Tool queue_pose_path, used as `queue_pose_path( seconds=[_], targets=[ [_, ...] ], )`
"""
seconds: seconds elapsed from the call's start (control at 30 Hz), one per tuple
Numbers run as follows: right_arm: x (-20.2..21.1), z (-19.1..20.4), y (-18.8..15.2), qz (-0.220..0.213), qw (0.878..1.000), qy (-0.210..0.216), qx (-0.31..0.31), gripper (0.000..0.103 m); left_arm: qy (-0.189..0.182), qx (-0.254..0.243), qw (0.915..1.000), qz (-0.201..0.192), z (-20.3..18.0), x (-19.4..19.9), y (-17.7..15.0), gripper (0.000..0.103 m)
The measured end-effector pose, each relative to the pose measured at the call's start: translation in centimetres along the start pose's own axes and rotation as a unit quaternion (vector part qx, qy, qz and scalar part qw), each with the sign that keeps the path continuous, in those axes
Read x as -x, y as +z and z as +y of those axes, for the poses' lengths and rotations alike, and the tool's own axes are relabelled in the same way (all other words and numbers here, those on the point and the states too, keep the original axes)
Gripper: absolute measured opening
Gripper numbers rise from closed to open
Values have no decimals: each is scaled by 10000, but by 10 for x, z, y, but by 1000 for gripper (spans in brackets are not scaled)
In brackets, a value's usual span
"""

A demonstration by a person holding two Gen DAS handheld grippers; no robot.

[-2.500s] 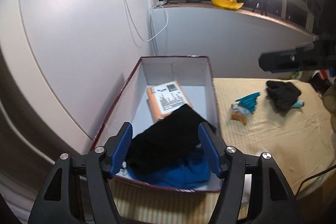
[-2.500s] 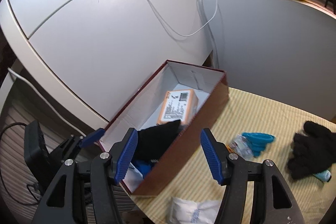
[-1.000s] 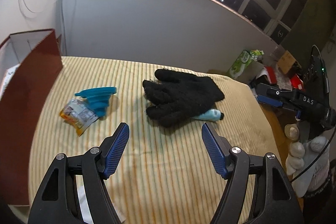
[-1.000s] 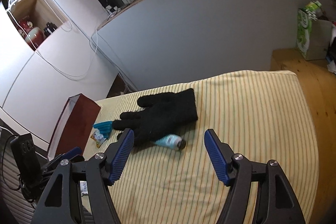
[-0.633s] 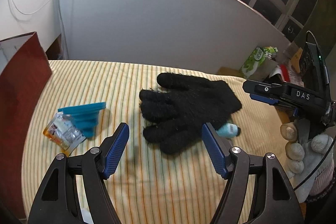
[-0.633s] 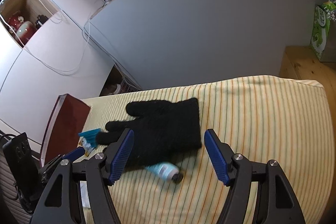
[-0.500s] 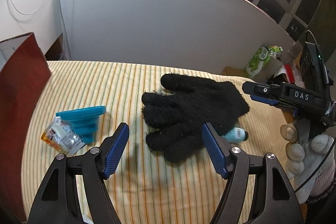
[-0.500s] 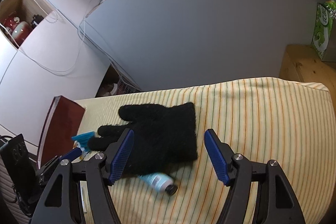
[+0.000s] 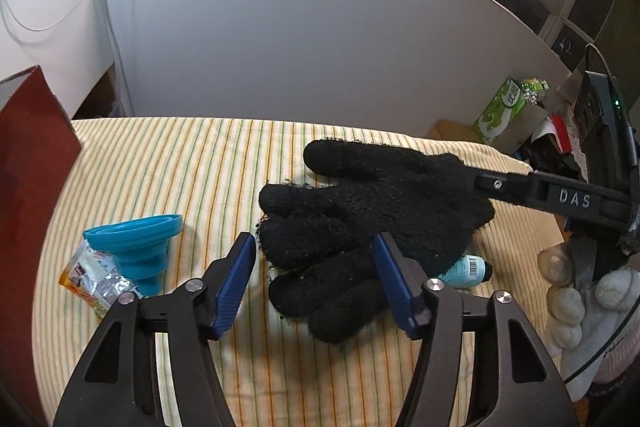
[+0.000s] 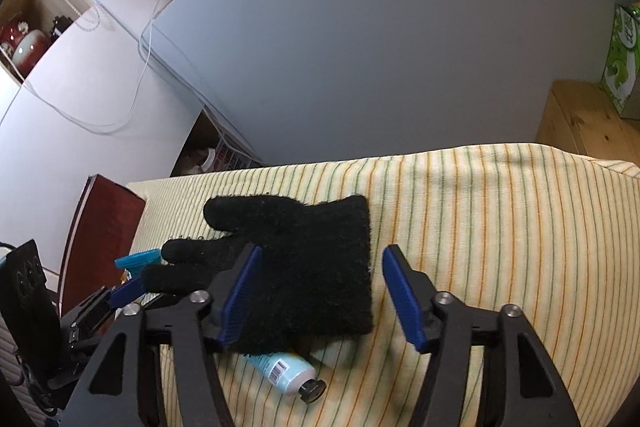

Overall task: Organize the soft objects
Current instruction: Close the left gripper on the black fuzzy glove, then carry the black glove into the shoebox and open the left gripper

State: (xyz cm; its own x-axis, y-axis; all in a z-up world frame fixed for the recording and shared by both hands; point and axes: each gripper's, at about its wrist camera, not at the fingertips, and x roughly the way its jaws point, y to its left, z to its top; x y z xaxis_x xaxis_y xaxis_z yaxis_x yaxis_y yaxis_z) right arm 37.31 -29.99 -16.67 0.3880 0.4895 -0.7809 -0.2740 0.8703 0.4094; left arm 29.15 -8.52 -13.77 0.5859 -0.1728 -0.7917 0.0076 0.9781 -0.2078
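A black knit glove point(image 9: 372, 215) lies flat on the striped cloth, its fingers pointing left. It also shows in the right wrist view point(image 10: 296, 267). My left gripper point(image 9: 314, 283) is open and empty, its jaws on either side of the glove's fingertips, just above them. My right gripper point(image 10: 320, 295) is open and empty over the glove's cuff end; its arm shows in the left wrist view point(image 9: 552, 195). The dark red box point(image 9: 28, 163) stands at the left; its inside is hidden.
A small light-blue bottle point(image 10: 280, 371) lies partly under the glove. A blue collapsible funnel point(image 9: 140, 247) and a snack packet point(image 9: 88, 279) lie left of the glove. A grey partition wall point(image 9: 280, 47) stands behind the table. A green tissue box point(image 9: 508, 107) sits off the table's right end.
Both grippers have swung away from the red box to the glove and come closer to it. Both stay open and empty. The glove has not moved.
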Motion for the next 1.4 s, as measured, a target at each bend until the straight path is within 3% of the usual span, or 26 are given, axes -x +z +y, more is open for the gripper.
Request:
queue_pose_path(
  seconds=[0.1,0.23,0.33,0.53,1.03,1.4],
  targets=[
    [-4,6,0,39,9999,-125,86,52,-19,-50,10000,21,-1,-2,1,46],
    [-6,6,-2,45,9994,-322,116,29,-142,-8,9999,68,-3,-6,2,13],
    [-4,6,-4,-6,9990,-438,121,15,-196,-28,9998,-40,-5,-2,2,8],
    [14,14,-7,-180,9987,-429,205,8,-336,-114,9991,-213,-6,15,1,6],
    [78,51,-23,-710,9954,-410,489,6,-636,-216,9954,-687,5,78,-4,6],
    [116,116,-39,-979,9899,-271,989,6,-699,-247,9920,-1023,24,132,-16,6]
  ],
)
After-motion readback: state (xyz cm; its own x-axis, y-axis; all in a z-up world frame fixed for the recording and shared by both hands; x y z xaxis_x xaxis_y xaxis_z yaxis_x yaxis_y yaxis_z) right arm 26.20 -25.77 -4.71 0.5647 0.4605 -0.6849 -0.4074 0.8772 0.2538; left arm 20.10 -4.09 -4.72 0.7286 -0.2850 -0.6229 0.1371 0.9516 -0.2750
